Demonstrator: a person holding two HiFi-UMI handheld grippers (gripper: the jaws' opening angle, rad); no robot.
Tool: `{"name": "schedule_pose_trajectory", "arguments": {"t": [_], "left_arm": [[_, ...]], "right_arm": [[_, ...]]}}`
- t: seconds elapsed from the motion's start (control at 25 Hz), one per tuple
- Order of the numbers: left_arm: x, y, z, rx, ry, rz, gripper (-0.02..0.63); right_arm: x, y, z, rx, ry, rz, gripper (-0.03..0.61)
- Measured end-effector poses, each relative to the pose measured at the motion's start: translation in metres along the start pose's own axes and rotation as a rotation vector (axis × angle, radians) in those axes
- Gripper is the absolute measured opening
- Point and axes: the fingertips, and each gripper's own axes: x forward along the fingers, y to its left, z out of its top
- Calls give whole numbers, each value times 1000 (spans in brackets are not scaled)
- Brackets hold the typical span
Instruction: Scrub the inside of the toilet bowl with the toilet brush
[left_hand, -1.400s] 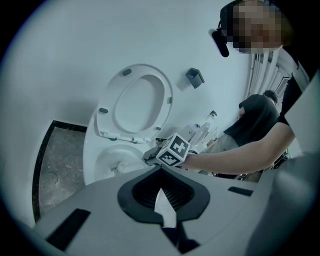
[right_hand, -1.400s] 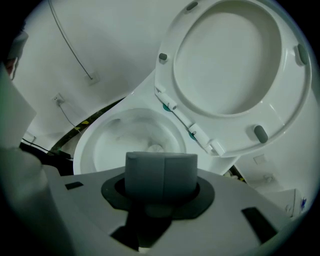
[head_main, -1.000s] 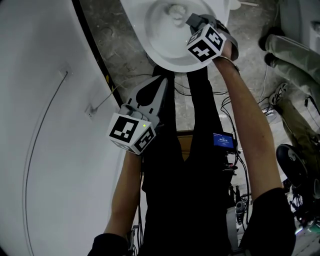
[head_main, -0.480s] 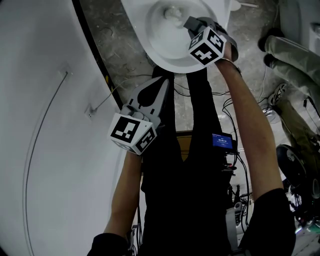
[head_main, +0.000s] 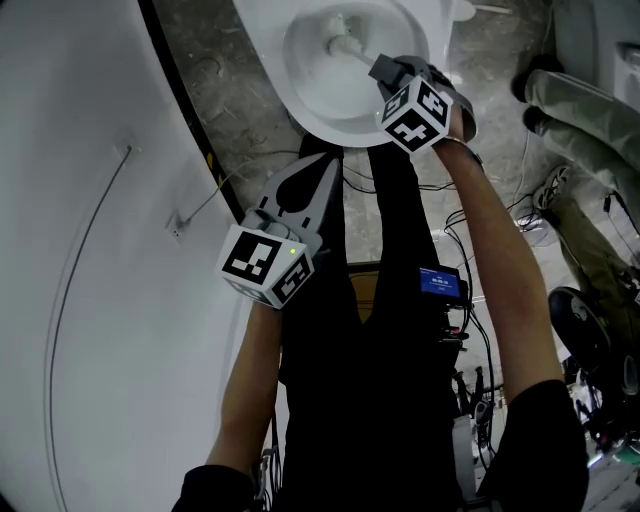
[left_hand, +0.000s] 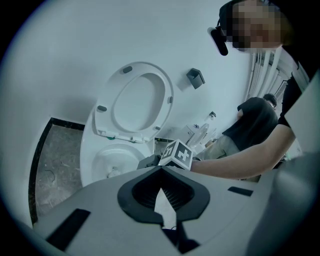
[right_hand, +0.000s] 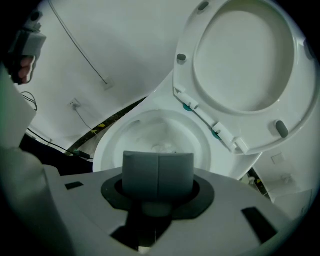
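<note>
While the left tongs (head_main: 326, 163) hang pinched together and empty just short of the white ceramic toilet bowl (head_main: 318, 118), the white toilet brush (head_main: 343, 45) reaches down inside that bowl, its handle running back to the right tongs (head_main: 381, 62), which are clamped on it above the bowl's right rim.

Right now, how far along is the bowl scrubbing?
Done: white plastic seat raised, white toilet brush gripped in the shut right hand-held gripper. In hand: brush head is down inside the white ceramic toilet bowl. Remaining: how much is scrubbed cannot be told; left hand-held gripper hangs shut and empty.
</note>
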Motion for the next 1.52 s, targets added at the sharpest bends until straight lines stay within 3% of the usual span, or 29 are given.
{"name": "schedule_pose_trajectory", "arguments": {"t": [0.4,0.72,1.52], "left_arm": [[3,-3,2,7,4,-4,11],[2,-3,0,7,5,1,11],[-2,5,-1,2,-2,10,11]], "right_arm": [[-3,6,-33,-22,54,25,158],[-2,-9,-49,-43,99,-10,158],[17,-53,-18,-145,126,-119,158]]}}
